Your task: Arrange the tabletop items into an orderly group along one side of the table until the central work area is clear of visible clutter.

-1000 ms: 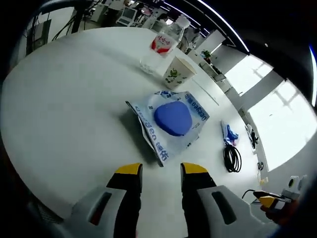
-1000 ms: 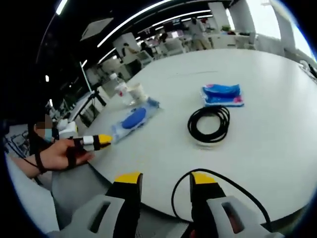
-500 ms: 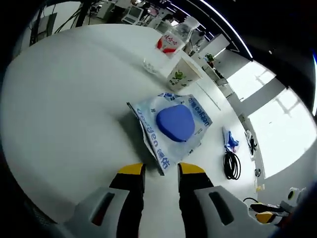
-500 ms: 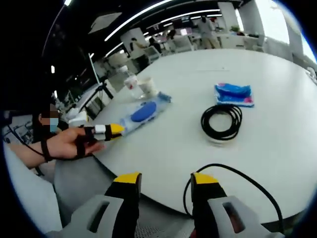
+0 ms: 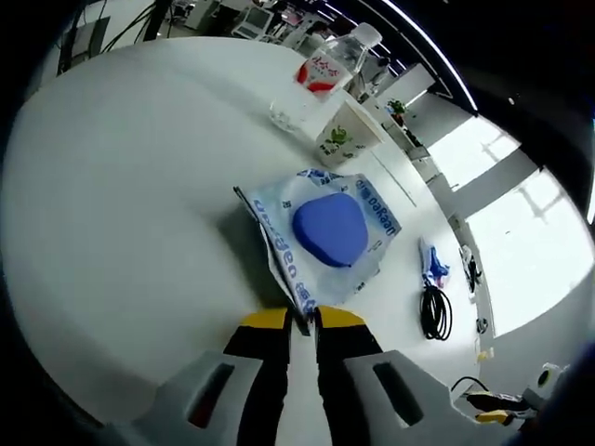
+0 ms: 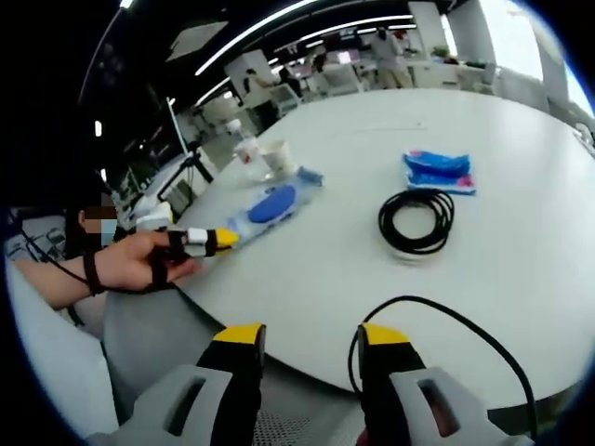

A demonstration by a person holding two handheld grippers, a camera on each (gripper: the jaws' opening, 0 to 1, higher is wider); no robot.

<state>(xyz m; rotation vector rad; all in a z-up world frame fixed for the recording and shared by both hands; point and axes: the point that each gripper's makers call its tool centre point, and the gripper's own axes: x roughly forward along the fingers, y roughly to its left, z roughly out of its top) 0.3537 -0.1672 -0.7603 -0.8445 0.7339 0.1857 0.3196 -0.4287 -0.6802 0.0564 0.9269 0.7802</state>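
Note:
A white and blue wipes pack [image 5: 330, 232] with a blue lid lies on the round white table [image 5: 121, 186]. My left gripper [image 5: 303, 321] has its jaws pressed close on the pack's near corner. In the right gripper view the same pack [image 6: 270, 204] lies at the table's left edge, and a hand holds the left gripper [image 6: 218, 240] against its end. My right gripper [image 6: 311, 336] hangs open off the near table edge, holding nothing. A coiled black cable [image 6: 416, 221] and a blue and pink packet [image 6: 437, 170] lie further in.
Behind the pack stand a water bottle [image 5: 325, 70], a paper cup [image 5: 342, 137] and a clear glass [image 5: 288, 111]. The cable coil [image 5: 433, 311] and the blue packet [image 5: 430, 260] lie to the right. A loose black cable [image 6: 446, 321] loops over the table's near edge.
My left gripper has moved up to the wipes pack and its jaws have come together on the pack's near corner. The right gripper stays open and has hardly moved.

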